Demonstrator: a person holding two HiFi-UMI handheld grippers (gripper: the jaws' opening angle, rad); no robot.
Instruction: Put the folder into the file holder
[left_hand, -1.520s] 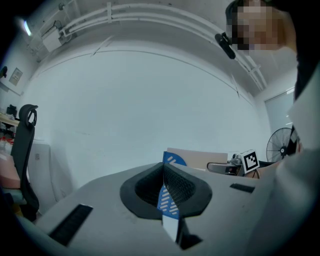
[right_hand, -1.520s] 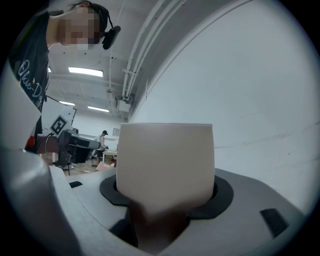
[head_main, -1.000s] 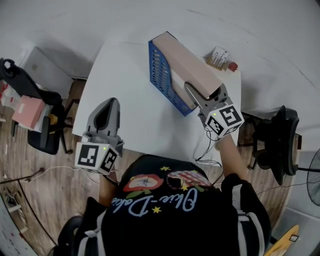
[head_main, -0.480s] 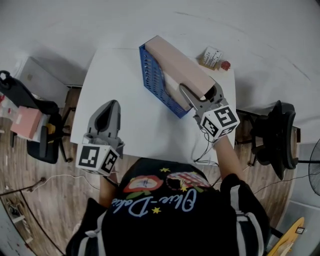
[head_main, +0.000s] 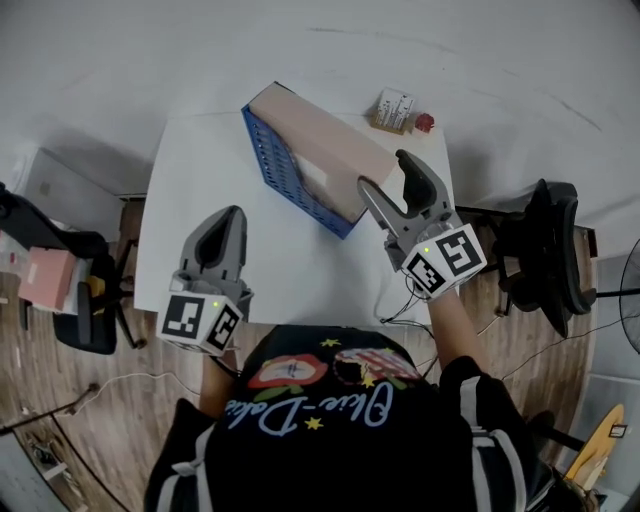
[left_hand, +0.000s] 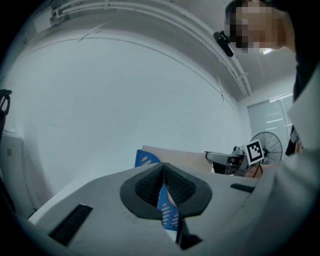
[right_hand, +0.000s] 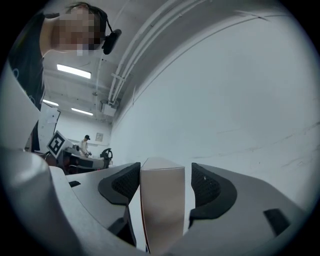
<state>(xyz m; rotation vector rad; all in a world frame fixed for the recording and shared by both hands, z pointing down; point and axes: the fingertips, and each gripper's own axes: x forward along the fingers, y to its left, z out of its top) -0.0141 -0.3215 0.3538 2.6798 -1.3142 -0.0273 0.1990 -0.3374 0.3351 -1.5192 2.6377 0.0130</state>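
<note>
A beige folder (head_main: 320, 140) lies in the blue perforated file holder (head_main: 275, 172), which stands slantwise on the white table (head_main: 200, 160). My right gripper (head_main: 384, 172) is at the folder's near right end with its jaws spread wide. In the right gripper view the folder's edge (right_hand: 161, 210) stands between the pads, with a gap on the right side, so nothing is pressed. My left gripper (head_main: 230, 216) hovers over the table's front left with its jaws together and nothing in them. In its own view (left_hand: 163, 172) the file holder (left_hand: 145, 159) shows beyond the tips.
A small box (head_main: 394, 108) and a red object (head_main: 424, 122) sit at the table's far right corner. Office chairs stand to the left (head_main: 60, 300) and right (head_main: 552, 250) of the table. A cable (head_main: 405, 305) hangs off the front edge.
The right gripper's jaws have widened off the folder's end and drawn slightly back. The folder now rests in the file holder. The left gripper has stayed in place.
</note>
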